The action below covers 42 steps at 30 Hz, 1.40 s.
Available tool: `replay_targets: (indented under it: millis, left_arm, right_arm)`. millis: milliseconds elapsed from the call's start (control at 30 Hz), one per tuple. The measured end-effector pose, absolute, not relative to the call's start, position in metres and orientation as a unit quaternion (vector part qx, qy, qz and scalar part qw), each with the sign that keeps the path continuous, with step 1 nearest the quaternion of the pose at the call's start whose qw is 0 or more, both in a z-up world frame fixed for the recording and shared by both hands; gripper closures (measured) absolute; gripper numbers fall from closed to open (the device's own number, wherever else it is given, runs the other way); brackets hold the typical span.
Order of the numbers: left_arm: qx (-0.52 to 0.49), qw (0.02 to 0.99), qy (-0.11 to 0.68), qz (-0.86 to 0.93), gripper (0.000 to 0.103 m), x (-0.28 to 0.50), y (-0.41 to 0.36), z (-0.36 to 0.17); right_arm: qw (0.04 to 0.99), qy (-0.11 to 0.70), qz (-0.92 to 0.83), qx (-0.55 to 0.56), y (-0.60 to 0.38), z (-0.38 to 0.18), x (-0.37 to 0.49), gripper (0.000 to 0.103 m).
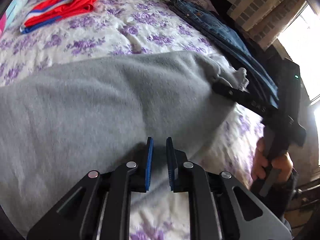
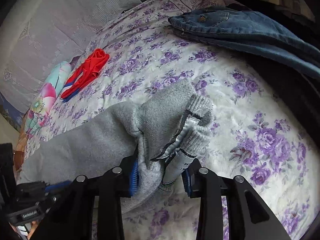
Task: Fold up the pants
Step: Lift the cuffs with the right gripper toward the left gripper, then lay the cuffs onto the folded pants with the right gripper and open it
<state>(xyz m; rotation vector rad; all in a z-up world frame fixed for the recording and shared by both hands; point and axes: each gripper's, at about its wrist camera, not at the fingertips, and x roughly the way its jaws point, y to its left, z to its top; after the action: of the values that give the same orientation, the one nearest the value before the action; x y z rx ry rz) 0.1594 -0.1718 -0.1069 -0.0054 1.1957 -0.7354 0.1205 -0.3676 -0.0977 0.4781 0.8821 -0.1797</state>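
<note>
Grey sweatpants (image 1: 90, 104) lie across the floral bedspread (image 1: 100, 38). My left gripper (image 1: 160, 146) sits at the pants' near edge with a narrow gap between its blue pads; grey fabric lies in the gap, and I cannot tell whether it is pinched. My right gripper (image 2: 160, 166) is shut on the bunched ribbed waistband of the pants (image 2: 176, 128), with a drawstring (image 2: 174, 140) hanging from it. It also shows in the left wrist view (image 1: 226, 86), gripping the pants' far corner.
Folded blue jeans (image 2: 240, 30) lie at the bed's far right edge. Red shorts with blue and white stripes (image 1: 64, 6) lie at the far left, beside a floral cloth (image 2: 46, 100). A window (image 1: 300, 32) is at the right.
</note>
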Motion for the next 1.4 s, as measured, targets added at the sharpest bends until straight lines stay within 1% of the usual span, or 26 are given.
replay_targets:
  millis: [133,167,200,233,267,367,433,567,700,800,933,967,1033,1067,1100,1133,1200,1300,1367,1400]
  left_arm:
    - [-0.047,0.807,0.511,-0.293,0.091,0.154,-0.083,-0.079]
    - [-0.055,0.818,0.503,-0.274,0.087,0.156,-0.060,-0.074]
    - [-0.065,0.828,0.497,-0.251,0.082,0.157,-0.030,-0.071]
    - [-0.072,0.834,0.497,-0.230,0.064,0.160,-0.009,-0.071]
    - [-0.080,0.840,0.496,-0.205,0.056,0.161,0.014,-0.072]
    - [-0.121,0.846,0.493,-0.161,0.056,0.162,0.077,-0.081]
    - [-0.141,0.842,0.499,-0.148,0.056,0.164,0.100,-0.092]
    - [-0.150,0.833,0.515,-0.136,0.056,0.176,0.116,-0.115]
    - [-0.137,0.839,0.508,-0.141,0.056,0.177,0.116,-0.116]
    - [-0.142,0.838,0.505,-0.151,0.056,0.179,0.118,-0.117]
    - [-0.138,0.842,0.498,-0.158,0.056,0.175,0.119,-0.118]
    - [-0.137,0.843,0.496,-0.159,0.056,0.174,0.119,-0.118]
    - [-0.136,0.844,0.493,-0.162,0.056,0.174,0.119,-0.119]
    - [-0.138,0.844,0.492,-0.165,0.056,0.175,0.120,-0.119]
    - [-0.140,0.843,0.491,-0.168,0.056,0.175,0.121,-0.120]
    - [-0.141,0.843,0.490,-0.171,0.056,0.176,0.122,-0.120]
    - [-0.142,0.843,0.489,-0.174,0.057,0.177,0.122,-0.120]
    - [-0.140,0.844,0.487,-0.176,0.057,0.177,0.122,-0.120]
    - [-0.137,0.845,0.485,-0.176,0.057,0.177,0.120,-0.120]
    - [-0.137,0.846,0.485,-0.176,0.057,0.177,0.120,-0.120]
  right_arm:
    - [0.884,0.411,-0.107,0.196,-0.349,-0.060,0.122,0.071]
    - [0.889,0.405,-0.111,0.182,-0.342,-0.051,0.123,0.071]
    - [0.894,0.399,-0.115,0.168,-0.335,-0.042,0.123,0.071]
    - [0.898,0.394,-0.118,0.157,-0.327,-0.035,0.124,0.071]
    - [0.901,0.389,-0.120,0.148,-0.320,-0.028,0.124,0.071]
    - [0.914,0.370,-0.118,0.118,-0.294,-0.007,0.125,0.071]
    - [0.921,0.361,-0.113,0.097,-0.275,0.005,0.127,0.071]
    - [0.924,0.359,-0.121,0.046,-0.238,0.017,0.139,0.071]
    - [0.929,0.359,-0.090,-0.007,-0.189,0.030,0.147,0.071]
    - [0.924,0.373,-0.047,-0.070,-0.135,0.023,0.154,0.071]
    - [0.899,0.408,-0.009,-0.159,-0.067,-0.019,0.165,0.071]
    - [0.888,0.428,0.003,-0.169,-0.054,-0.035,0.170,0.069]
    - [0.868,0.466,0.023,-0.170,-0.036,-0.061,0.176,0.054]
    - [0.861,0.477,0.032,-0.170,-0.029,-0.069,0.177,0.048]
    - [0.857,0.483,0.040,-0.175,-0.022,-0.075,0.176,0.039]
    - [0.855,0.483,0.048,-0.182,-0.016,-0.078,0.172,0.033]
    - [0.853,0.484,0.073,-0.179,-0.009,-0.070,0.166,0.031]
    - [0.858,0.485,0.119,-0.118,-0.015,-0.032,0.157,0.029]
    - [0.873,0.464,0.132,-0.072,-0.026,-0.003,0.155,0.029]
    - [0.882,0.451,0.124,-0.057,-0.032,0.006,0.156,0.031]
